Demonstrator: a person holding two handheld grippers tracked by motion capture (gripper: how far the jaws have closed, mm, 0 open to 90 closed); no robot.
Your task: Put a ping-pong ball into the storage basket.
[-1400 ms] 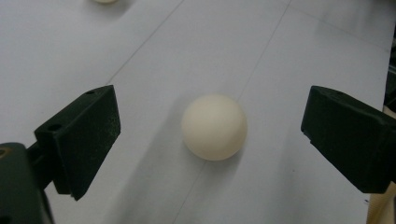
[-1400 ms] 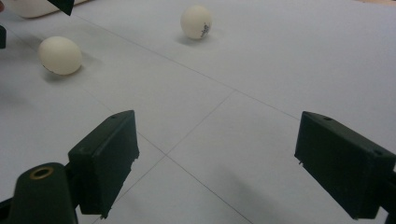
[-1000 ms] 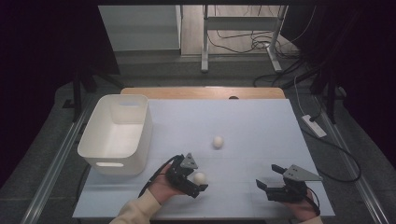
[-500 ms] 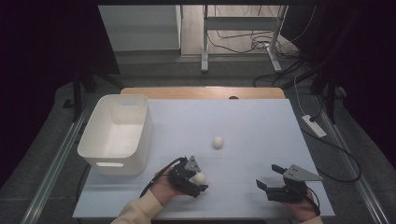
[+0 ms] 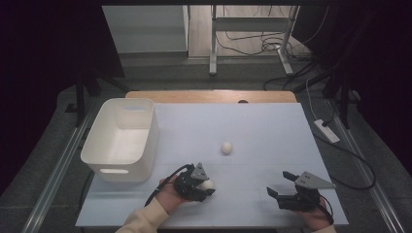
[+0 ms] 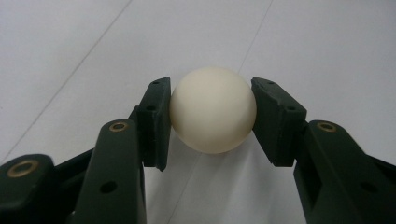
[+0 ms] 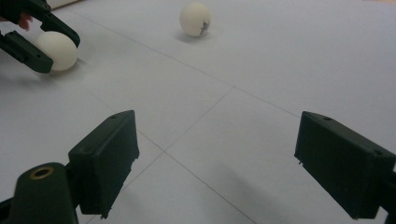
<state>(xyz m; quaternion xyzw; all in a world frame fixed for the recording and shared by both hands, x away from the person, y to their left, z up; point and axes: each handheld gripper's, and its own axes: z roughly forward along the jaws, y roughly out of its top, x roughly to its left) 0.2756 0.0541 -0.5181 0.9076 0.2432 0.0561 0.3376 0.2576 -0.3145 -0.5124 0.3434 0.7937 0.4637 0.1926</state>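
Left of table: white bin (image 5: pixel 121 141), contents unclear. Left gripper (image 6: pixel 212 116) just clamped on ball (image 6: pixel 213 109); right gripper (image 7: pixel 215 154) wide open, holding nothing.

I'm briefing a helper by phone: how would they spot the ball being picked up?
Start at the white bin on the table's left. Just right of its near corner, the left claw grips a plain cream ball. The other ball lies free, mid-table.

The high view looks forward and down over the whole table (image 5: pixel 252 131). The left gripper view sits close behind its jaws, on a white ball (image 6: pixel 213 109). The right gripper view faces low across the tabletop and shares that ball (image 7: pixel 56 50) ahead to its left.
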